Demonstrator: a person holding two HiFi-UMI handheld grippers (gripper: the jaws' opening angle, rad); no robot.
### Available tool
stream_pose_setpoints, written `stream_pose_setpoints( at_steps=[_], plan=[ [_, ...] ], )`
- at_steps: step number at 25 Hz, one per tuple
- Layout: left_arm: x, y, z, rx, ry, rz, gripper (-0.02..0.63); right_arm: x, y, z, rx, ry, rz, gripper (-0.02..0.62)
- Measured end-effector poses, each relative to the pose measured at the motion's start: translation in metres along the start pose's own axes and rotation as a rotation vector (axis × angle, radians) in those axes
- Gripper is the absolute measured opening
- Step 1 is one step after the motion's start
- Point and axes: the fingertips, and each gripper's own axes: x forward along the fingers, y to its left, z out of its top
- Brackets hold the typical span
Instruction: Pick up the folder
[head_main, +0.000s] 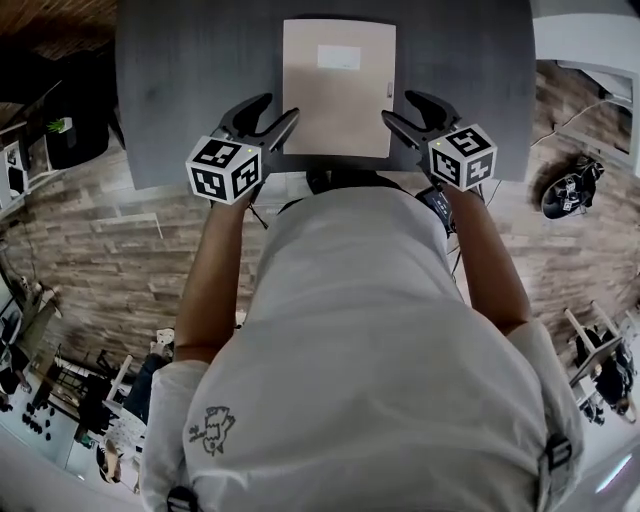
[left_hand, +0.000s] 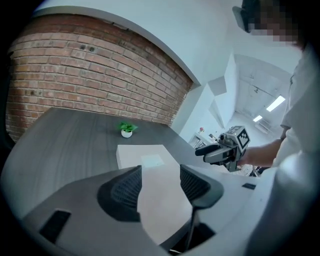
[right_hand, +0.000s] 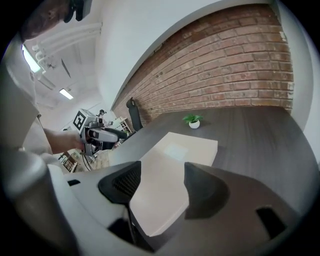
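Folder (head_main: 338, 88) flat on counter (head_main: 180, 80), ungrasped; left hand-held gripper (head_main: 280, 108) and right hand-held gripper (head_main: 398, 107) open near its front corners (lift pending).

This is looking like an office: a grey desk (head_main: 180, 80) is standing by a brick wall (left_hand: 90, 75), a small potted plant (left_hand: 127, 129) is sitting on it, a black chair (right_hand: 132, 111) is standing nearby, strip lights (left_hand: 275, 103) are glowing overhead, and plank flooring (head_main: 120, 270) is running beneath.
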Motion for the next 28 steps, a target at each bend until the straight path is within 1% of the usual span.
stream_pose_setpoints(
  at_steps=[6, 9, 14, 18, 23, 28],
  plan=[
    [0.019, 0.025, -0.016, -0.047, 0.047, 0.032, 0.247, 0.018, -0.018, -0.025, 0.086, 0.075, 0.024, 0.289],
    [0.028, 0.038, -0.027, -0.062, 0.077, 0.048, 0.247, 0.026, -0.027, -0.037, 0.111, 0.116, 0.03, 0.297],
    [0.042, 0.05, -0.053, -0.101, 0.153, 0.047, 0.255, 0.037, -0.043, -0.054, 0.153, 0.159, 0.007, 0.301],
    [0.053, 0.055, -0.073, -0.148, 0.197, 0.038, 0.256, 0.045, -0.052, -0.069, 0.216, 0.193, -0.009, 0.307],
    [0.063, 0.058, -0.085, -0.184, 0.23, 0.026, 0.264, 0.054, -0.053, -0.081, 0.295, 0.217, 0.006, 0.31],
    [0.069, 0.062, -0.09, -0.204, 0.249, 0.03, 0.265, 0.062, -0.052, -0.085, 0.34, 0.229, 0.027, 0.311]
  ],
)
